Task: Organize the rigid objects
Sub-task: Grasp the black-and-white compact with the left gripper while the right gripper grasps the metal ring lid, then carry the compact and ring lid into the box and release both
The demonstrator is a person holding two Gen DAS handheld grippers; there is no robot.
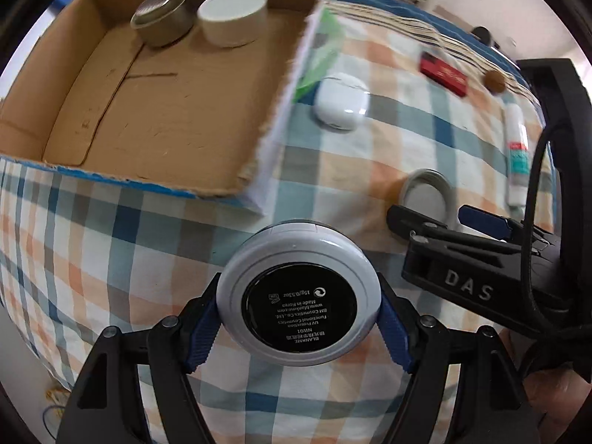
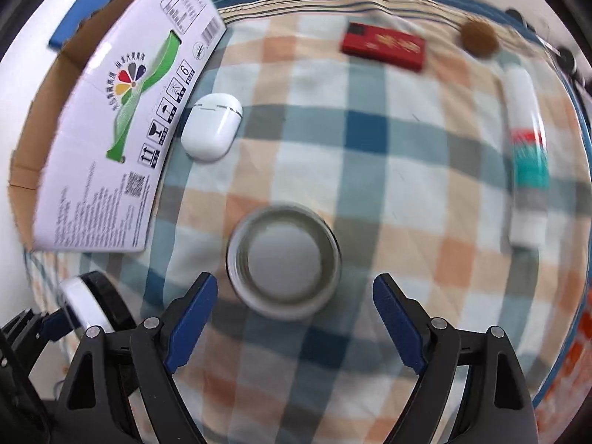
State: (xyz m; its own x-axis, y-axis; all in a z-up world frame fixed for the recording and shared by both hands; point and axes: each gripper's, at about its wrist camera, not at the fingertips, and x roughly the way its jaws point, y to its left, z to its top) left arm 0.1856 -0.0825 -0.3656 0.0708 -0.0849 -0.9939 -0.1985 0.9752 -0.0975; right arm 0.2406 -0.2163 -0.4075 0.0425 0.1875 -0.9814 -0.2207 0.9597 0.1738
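Left gripper (image 1: 299, 327): we had it pinching a round compact (image 1: 299, 298), label reading "BLANKME", "Made in Korea".
Right gripper (image 2: 292, 305): spread wide over our lid (image 2: 284, 259); "DAS" showed on its body.

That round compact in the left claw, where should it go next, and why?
Probably forward and left, over the box wall. The left claw is shut on the compact, which hangs over the cloth short of the box, where a tin and a white jar already sit.
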